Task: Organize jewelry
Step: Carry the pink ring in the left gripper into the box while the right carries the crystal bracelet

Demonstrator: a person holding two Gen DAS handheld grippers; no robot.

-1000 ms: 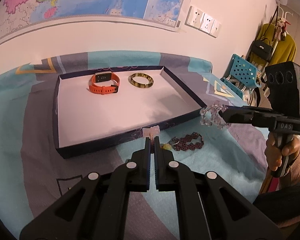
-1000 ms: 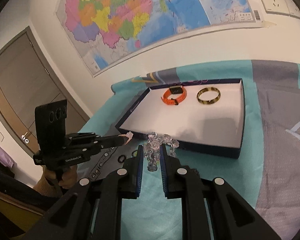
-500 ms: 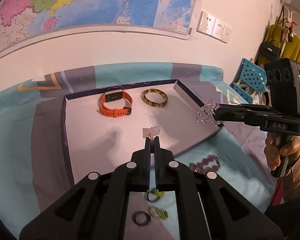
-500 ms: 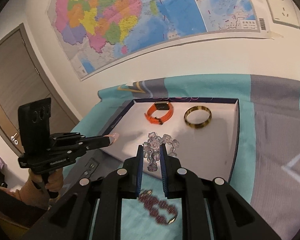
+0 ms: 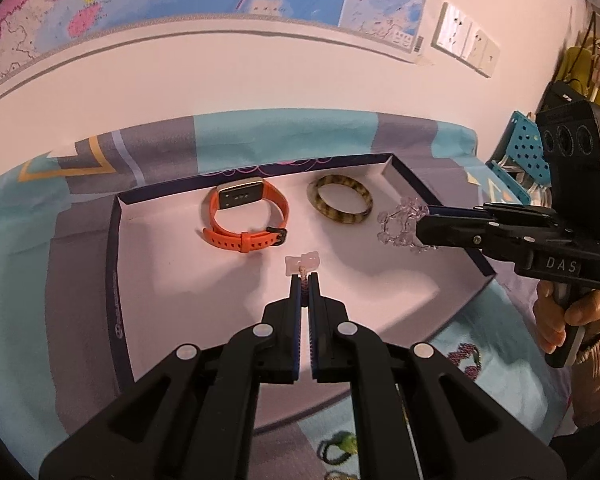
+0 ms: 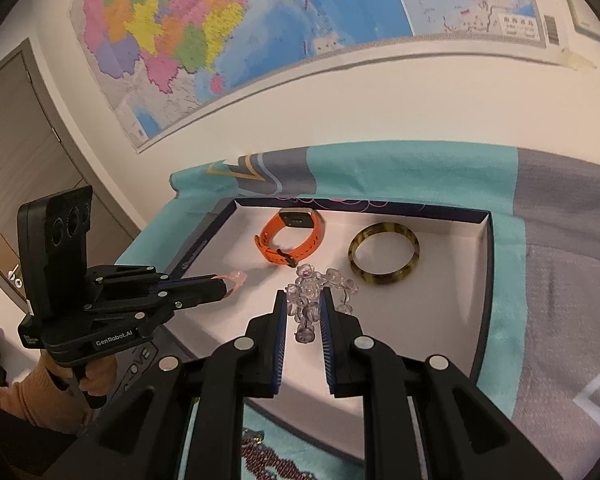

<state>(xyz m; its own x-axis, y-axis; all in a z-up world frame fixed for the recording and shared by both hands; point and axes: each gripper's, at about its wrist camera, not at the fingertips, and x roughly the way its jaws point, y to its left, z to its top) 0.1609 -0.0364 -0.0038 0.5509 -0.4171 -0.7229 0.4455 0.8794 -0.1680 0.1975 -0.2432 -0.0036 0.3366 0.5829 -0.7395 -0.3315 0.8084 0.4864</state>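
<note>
A shallow white tray with a navy rim [image 5: 440, 200] [image 6: 490, 264] lies on the bed. In it are an orange watch [image 5: 246, 220] [image 6: 292, 240] and a tortoiseshell bangle [image 5: 340, 204] [image 6: 384, 258]. My left gripper [image 5: 305, 278] [image 6: 230, 284] is shut on a small pale pink piece [image 5: 302, 262] [image 6: 238, 279], held above the tray's middle. My right gripper [image 6: 304, 300] [image 5: 418, 228] is shut on a clear bead bracelet [image 6: 316, 292] [image 5: 402, 226], held above the tray near the bangle.
A dark red bead bracelet [image 5: 466, 354] [image 6: 272, 462] lies on the teal and grey bedspread [image 5: 28, 320] in front of the tray. A small green ring [image 5: 340, 446] lies near the bottom. A wall with a map [image 6: 260, 20] is behind; a blue chair [image 5: 528, 148] stands right.
Both grippers have moved forward from the bedspread over the tray's front rim, carrying their pieces. They now hover above the tray's floor, closer to the watch and bangle.
</note>
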